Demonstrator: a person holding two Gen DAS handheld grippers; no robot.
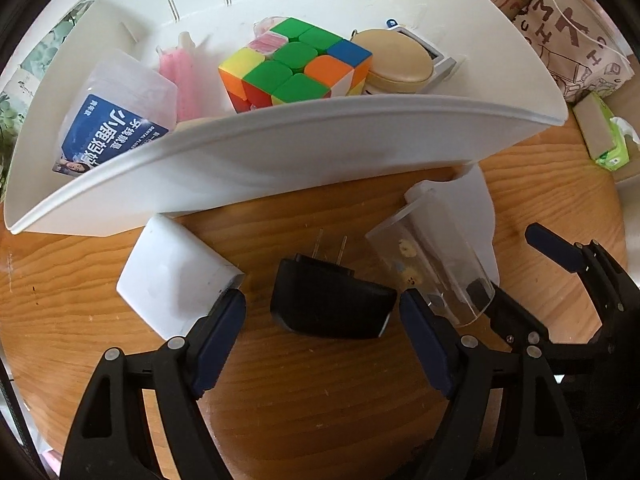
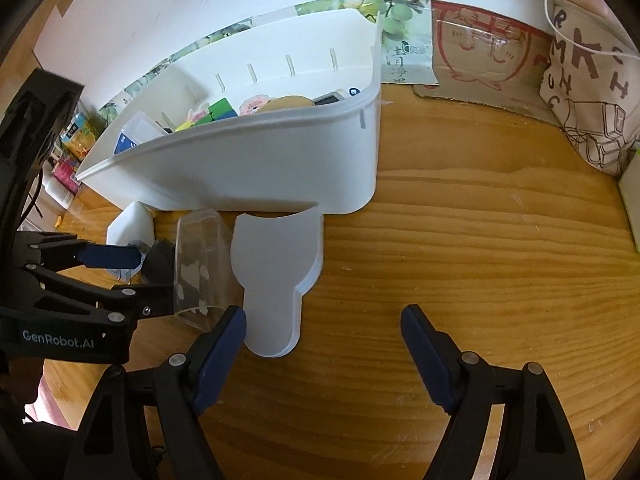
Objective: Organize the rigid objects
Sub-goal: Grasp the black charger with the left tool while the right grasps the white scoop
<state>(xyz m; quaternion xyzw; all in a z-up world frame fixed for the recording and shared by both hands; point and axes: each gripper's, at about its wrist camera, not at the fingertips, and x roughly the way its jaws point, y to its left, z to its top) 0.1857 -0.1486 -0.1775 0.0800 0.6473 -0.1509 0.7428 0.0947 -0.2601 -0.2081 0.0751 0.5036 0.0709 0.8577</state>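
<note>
three loose things are lying on the wooden table just in front of the white bin: a white block on the left, a black plug adapter in the middle with its two prongs pointing toward the bin, and a clear plastic case on the right, lying partly on a flat white lid-shaped piece.

the left gripper is hanging straight over the black plug adapter with its jaws standing wide, one blue pad on each side of the adapter and neither pressing on it; the left pad is sitting just beside a corner of the white block. the right gripper is also standing wide with nothing between its jaws, hovering over bare wood, its left pad near the clear plastic case and the flat white piece.

inside the bin a colourful puzzle cube is sitting between a pink item and a round tan case, with a blue-labelled clear box leaning at the left end.

beyond the bin a printed cloth bag is standing against the wall, near a cardboard sheet.
</note>
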